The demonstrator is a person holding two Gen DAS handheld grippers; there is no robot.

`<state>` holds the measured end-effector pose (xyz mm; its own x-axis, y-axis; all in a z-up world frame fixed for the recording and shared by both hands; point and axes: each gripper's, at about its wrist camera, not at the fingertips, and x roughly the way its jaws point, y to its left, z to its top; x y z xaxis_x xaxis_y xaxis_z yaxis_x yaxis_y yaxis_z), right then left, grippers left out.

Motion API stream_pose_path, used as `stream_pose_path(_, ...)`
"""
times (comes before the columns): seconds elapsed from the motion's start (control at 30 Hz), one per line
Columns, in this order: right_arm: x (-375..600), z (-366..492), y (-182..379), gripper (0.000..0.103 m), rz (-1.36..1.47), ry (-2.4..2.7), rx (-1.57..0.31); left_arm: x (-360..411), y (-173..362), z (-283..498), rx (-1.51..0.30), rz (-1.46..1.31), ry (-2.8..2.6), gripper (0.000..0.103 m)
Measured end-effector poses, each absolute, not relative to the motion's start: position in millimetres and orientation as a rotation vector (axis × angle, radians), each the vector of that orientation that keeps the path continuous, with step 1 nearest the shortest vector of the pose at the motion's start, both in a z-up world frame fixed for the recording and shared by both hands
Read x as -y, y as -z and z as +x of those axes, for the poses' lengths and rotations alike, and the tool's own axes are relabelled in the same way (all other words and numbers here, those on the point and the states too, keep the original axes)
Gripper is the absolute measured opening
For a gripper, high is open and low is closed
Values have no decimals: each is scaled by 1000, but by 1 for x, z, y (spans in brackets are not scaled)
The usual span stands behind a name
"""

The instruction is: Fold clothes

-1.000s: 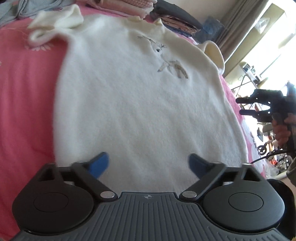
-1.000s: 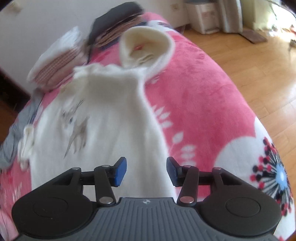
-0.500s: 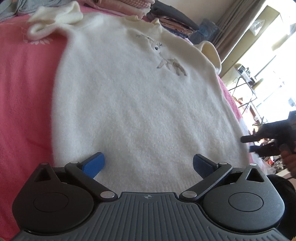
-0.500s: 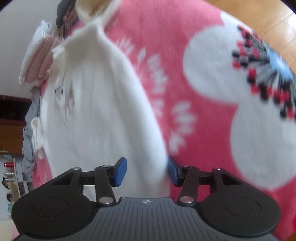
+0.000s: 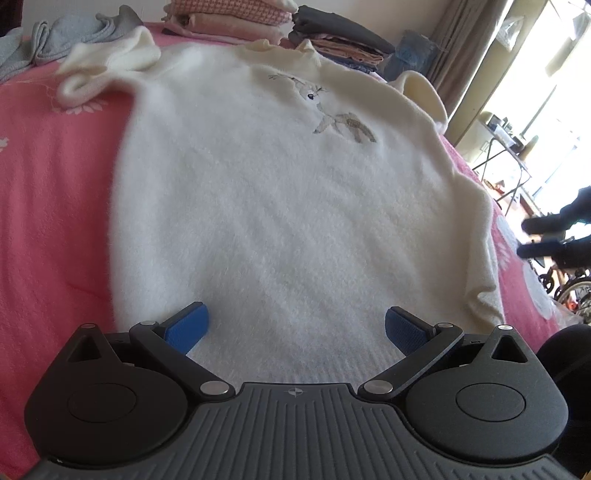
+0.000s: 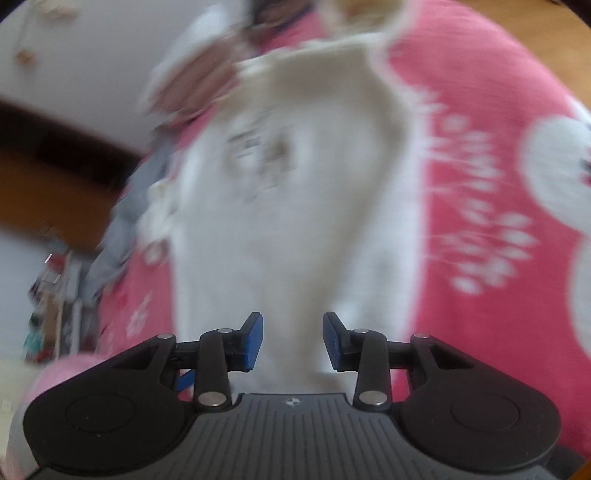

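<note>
**White sweater flat on the pink bed, both grippers at its hem**

The sweater (image 5: 280, 206) lies spread front-up on the blanket (image 5: 55, 192), neck away from the left camera, and there's a small embroidered bird (image 5: 332, 110) high on the chest. One sleeve (image 5: 107, 70) is bunched up at the far left, the other cuff (image 5: 424, 92) curls up at the far right. Behind the collar sit stacks of folded clothes (image 5: 236, 18), with a grey garment (image 5: 55, 40) crumpled at the far left corner.

Left gripper (image 5: 293, 325) hangs over the hem, jaws spread wide and released, blue pads (image 5: 186, 326) clear of the knit, nothing between them but the fabric lying below.

Over to the right gripper (image 6: 293, 341), and its view is badly smeared. It points along the sweater (image 6: 295, 206) from the hem end, pink blanket (image 6: 498, 184) to its right. Its jaws have just been closing and now stand partway apart. White fabric shows in the gap, yet the pads (image 6: 253, 341) do not press on it, so nothing is grasped. From the left camera that gripper (image 5: 546, 236) shows as a dark blur off the sweater's right edge, above the blanket
</note>
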<state>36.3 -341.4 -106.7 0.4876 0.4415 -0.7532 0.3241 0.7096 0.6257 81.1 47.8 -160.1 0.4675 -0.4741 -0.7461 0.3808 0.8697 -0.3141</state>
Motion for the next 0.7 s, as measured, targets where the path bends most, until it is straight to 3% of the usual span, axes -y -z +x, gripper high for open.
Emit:
stream_pose_path(0.17,339,33,126,39,837,-46,-1149,-47,161,81,-947,-94,533,103)
stream_pose_path(0.4,308,62,135,39,641,-32,-1224,-50,163,79,-928,-115,532,103)
stream_pose_path(0.43,305,64,137,36,615,-23,-1233,-49,163,79,-926,-111,533,103)
stream_pose_path(0.53,305,60,139,9,582,12,-1235,-49,163,78,-920,-104,537,103)
stream_pose_path(0.7,322,27,118,8,519,86,-1208,-52,163,77,-916,-106,543,103)
